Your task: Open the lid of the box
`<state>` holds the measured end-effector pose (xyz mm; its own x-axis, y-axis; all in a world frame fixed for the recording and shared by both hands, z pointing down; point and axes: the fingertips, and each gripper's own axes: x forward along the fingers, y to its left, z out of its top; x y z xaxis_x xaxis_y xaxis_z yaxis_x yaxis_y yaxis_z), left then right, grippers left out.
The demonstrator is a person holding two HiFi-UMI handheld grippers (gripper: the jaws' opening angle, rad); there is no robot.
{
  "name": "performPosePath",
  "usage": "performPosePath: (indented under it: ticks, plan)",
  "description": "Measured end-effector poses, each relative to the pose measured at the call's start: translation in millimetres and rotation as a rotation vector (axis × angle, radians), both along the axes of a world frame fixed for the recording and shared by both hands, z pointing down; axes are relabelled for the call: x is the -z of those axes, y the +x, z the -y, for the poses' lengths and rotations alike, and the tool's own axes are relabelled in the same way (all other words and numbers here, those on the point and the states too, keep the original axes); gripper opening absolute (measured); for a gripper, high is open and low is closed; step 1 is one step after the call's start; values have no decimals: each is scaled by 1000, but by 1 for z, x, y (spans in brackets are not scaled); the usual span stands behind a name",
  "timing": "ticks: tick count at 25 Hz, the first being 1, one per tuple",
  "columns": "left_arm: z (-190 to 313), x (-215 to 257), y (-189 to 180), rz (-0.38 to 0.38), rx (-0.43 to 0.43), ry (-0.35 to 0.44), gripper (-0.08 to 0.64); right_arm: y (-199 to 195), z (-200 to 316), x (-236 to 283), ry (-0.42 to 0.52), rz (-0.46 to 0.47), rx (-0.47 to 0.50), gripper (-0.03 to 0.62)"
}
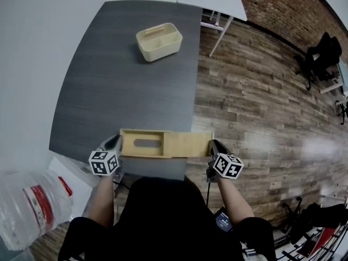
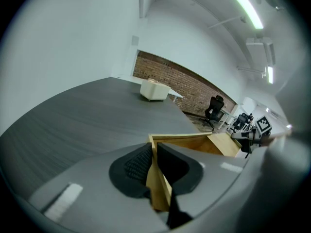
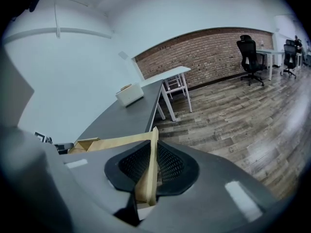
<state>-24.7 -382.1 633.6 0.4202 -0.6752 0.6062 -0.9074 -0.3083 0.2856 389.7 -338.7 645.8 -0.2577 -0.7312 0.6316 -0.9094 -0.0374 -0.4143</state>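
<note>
While the left gripper is clamping the left end of the pale wooden rectangular box at the near edge of the dark grey table, the right gripper is pinching its thin wooden lid, half drawn out; a tilted pull is probably risking a jam.

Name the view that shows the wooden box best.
Head view: the whole wooden box shows from above, stretched between the left gripper and right gripper. The left gripper view shows only the end wall that it clamps and some interior; the right gripper view only a thin edge-on panel in its grip.
</note>
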Motion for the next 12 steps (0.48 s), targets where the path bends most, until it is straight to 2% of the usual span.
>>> performPosePath:
  ticks: [12]
  plan:
    - [1, 0, 2, -12, -8, -3, 34, 5, -3, 0, 4, -16, -24, 41]
